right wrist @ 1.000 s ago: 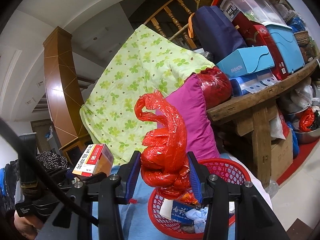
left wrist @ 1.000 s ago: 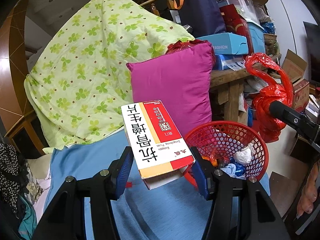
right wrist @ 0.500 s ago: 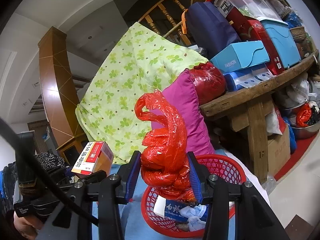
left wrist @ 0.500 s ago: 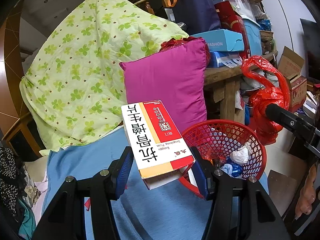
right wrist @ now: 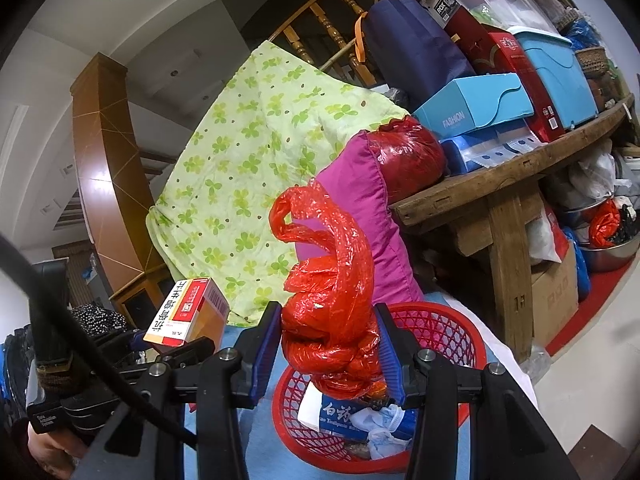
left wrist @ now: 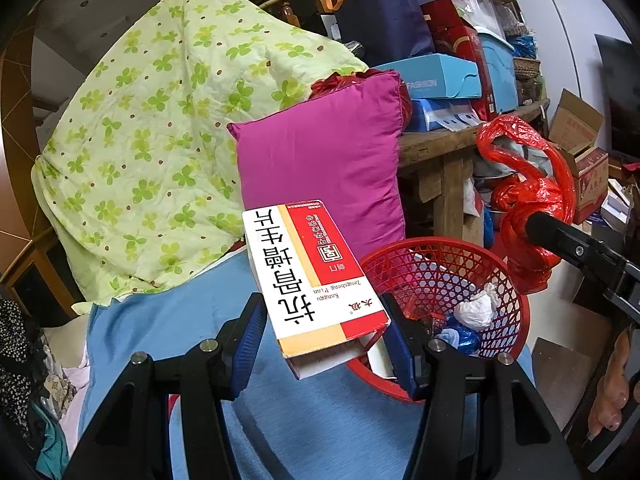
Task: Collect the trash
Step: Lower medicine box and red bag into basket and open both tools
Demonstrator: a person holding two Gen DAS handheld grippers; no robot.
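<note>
My left gripper (left wrist: 326, 336) is shut on a red, white and orange medicine box (left wrist: 312, 280), held above the blue cloth just left of the red mesh basket (left wrist: 516, 300). The box also shows in the right wrist view (right wrist: 188, 312). My right gripper (right wrist: 328, 354) is shut on a crumpled red plastic bag (right wrist: 332, 300), held over the basket's (right wrist: 460, 332) near rim. The bag also shows in the left wrist view (left wrist: 528, 204). The basket holds a toothpaste box (right wrist: 344, 412) and crumpled wrappers (left wrist: 476, 308).
A magenta pillow (left wrist: 324, 168) and a green clover-print blanket (left wrist: 160, 120) lean behind the basket. A wooden table (right wrist: 500, 176) stacked with boxes stands at the right, with bags and cartons beneath. Clothes (left wrist: 24, 360) lie at the left.
Both grippers have shifted slightly closer to the basket, each still holding its item. The basket sits a little lower and nearer in the right wrist view.
</note>
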